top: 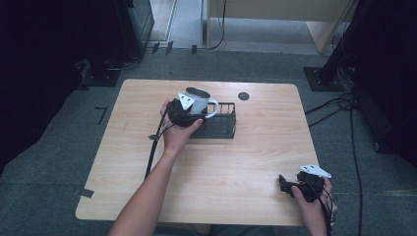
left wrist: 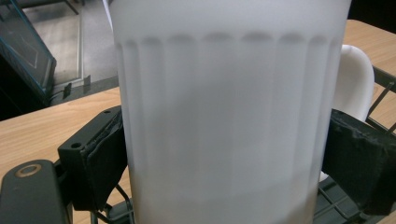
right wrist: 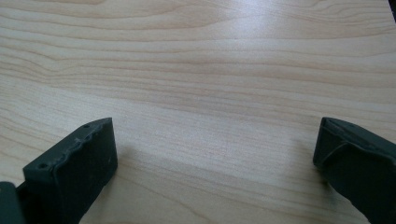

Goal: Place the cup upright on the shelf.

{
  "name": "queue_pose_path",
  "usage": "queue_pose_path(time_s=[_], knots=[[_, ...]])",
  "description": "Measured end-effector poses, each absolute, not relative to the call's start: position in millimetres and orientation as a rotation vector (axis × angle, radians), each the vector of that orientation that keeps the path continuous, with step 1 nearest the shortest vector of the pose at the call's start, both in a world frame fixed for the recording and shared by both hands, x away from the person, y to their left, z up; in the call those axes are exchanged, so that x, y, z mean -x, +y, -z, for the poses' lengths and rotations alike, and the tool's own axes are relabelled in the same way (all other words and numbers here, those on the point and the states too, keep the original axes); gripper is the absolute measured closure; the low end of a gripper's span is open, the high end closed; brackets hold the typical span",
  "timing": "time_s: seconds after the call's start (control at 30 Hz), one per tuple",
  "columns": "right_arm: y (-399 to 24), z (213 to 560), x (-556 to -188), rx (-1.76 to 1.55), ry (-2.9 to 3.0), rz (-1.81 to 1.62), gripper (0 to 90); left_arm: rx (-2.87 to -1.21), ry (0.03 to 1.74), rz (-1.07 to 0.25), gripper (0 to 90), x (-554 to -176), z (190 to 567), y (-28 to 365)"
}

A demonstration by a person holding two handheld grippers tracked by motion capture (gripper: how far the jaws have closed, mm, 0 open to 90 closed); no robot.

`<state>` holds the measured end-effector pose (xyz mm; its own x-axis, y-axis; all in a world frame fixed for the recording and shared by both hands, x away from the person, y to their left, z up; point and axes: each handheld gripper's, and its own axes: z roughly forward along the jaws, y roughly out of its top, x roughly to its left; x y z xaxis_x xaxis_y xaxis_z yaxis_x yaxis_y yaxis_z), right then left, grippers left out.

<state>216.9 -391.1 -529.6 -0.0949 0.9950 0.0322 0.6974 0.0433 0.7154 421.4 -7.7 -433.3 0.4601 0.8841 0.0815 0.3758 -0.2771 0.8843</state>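
Left gripper [top: 189, 112] is near the tabletop's [top: 246, 162] far edge, its fingers [left wrist: 100, 154] clamped on either side of a white ribbed mug [top: 197, 102]. The mug is upright at the left end of a black wire basket [top: 221, 123], handle toward the basket. Right gripper [top: 290, 184] is at the near right corner, fingers [right wrist: 77, 163] wide apart over bare wood.
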Motion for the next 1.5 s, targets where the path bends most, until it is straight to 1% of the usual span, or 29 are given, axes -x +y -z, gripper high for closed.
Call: queue_pose_path(time_s=[0.13, 0.23, 0.27, 0.33, 0.57, 0.67, 0.7, 0.73, 0.8, 0.9, 1.03, 1.13, 1.33, 1.5], knots=[[-391, 530, -217, -1.7, 1.845, -0.809, 0.0, -1.875, 1.084, -0.705, 8.9, -421, 432, -6], [-391, 530, -217, -1.7, 1.844, -0.809, 0.0, -1.898, 1.124, -0.641, 8.6, -425, 427, -4], [-391, 530, -217, -1.7, 1.844, -0.809, 0.0, -1.898, 1.124, -0.641, 8.2, -425, 427, -4], [-391, 530, -217, -1.7, 1.845, -0.809, 0.0, -1.933, 1.144, -0.605, 7.2, -429, 424, -5], [-391, 530, -217, -1.7, 1.845, -0.809, 0.0, -1.984, 1.159, -0.57, 7.1, -434, 422, -8], [-391, 530, -217, -1.7, 1.845, -0.809, 0.0, -1.996, 1.129, -0.631, 8.4, -431, 420, -10], [-391, 530, -217, -1.7, 1.845, -0.809, 0.0, -1.996, 1.129, -0.631, 8.5, -431, 420, -10], [-391, 530, -217, -1.7, 1.845, -0.809, 0.0, -1.978, 1.125, -0.666, 8.6, -429, 419, -10], [-391, 530, -217, -1.7, 1.845, -0.809, 0.0, -1.962, 1.122, -0.681, 8.7, -428, 419, -9], [-391, 530, -217, -1.7, 1.845, -0.809, 0.0, -1.878, 1.08, -0.742, 8.8, -422, 422, -4], [-391, 530, -217, -1.699, 1.846, -0.808, 0.0, -1.834, 1.064, -0.752, 8.8, -421, 430, 0], [-391, 530, -217, -1.699, 1.847, -0.808, 0.0, -1.789, 1.027, -0.784, 8.8, -417, 440, 3], [-391, 530, -217, -1.7, 1.845, -0.809, 0.0, -1.787, 1.03, -0.782, 8.7, -414, 443, 5], [-391, 530, -217, -1.7, 1.845, -0.809, 0.0, -1.787, 1.011, -0.826, 8.6, -412, 446, 3]])
